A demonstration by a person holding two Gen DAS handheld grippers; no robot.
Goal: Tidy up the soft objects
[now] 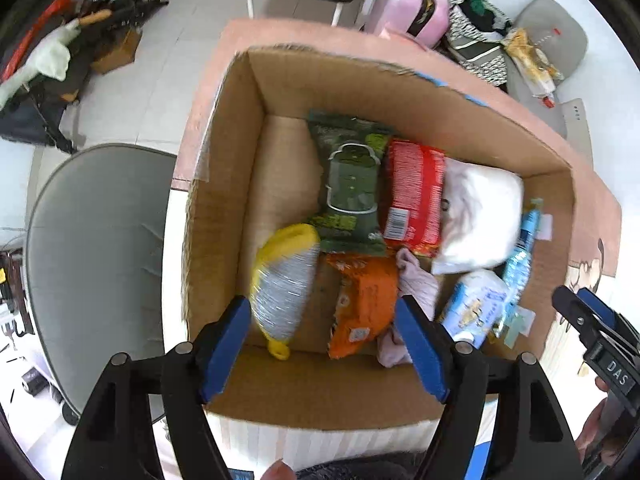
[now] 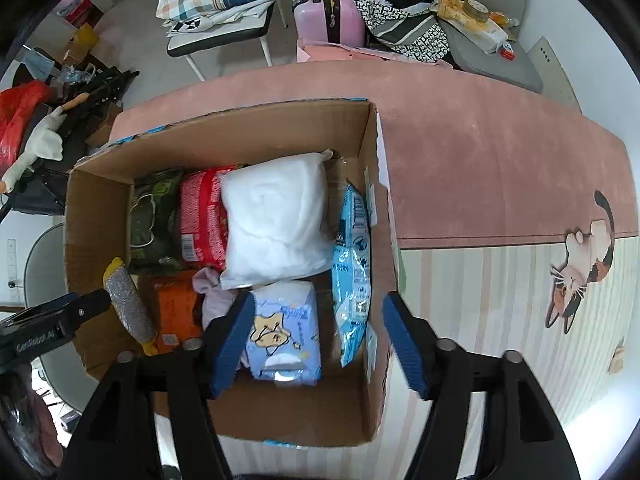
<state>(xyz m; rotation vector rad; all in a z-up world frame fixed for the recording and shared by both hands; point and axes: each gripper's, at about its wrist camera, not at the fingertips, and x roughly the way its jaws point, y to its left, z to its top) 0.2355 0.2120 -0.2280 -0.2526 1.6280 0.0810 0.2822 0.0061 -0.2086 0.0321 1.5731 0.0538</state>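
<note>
Both grippers, left (image 1: 322, 344) and right (image 2: 316, 344), hover with fingers apart over the box (image 2: 100, 216); the scrubber (image 1: 280, 284) looks light, squashy — pinch mid-body.

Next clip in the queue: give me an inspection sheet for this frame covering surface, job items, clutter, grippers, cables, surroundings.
Surface: pink table mat with a cat print, under an open cardboard box.
Job's things: all inside the box: green pack, red pack, white bag, orange pack, yellow-handled scrubber, pale pink cloth, light blue tissue pack, blue pouch standing against the right wall.
Clutter: nothing seen on the mat outside the box.
Grippers: left gripper and right gripper above the box, jaws open, both empty.
Cables: nothing seen.
Surroundings: grey chair, pink suitcase, piled belongings on the floor.
</note>
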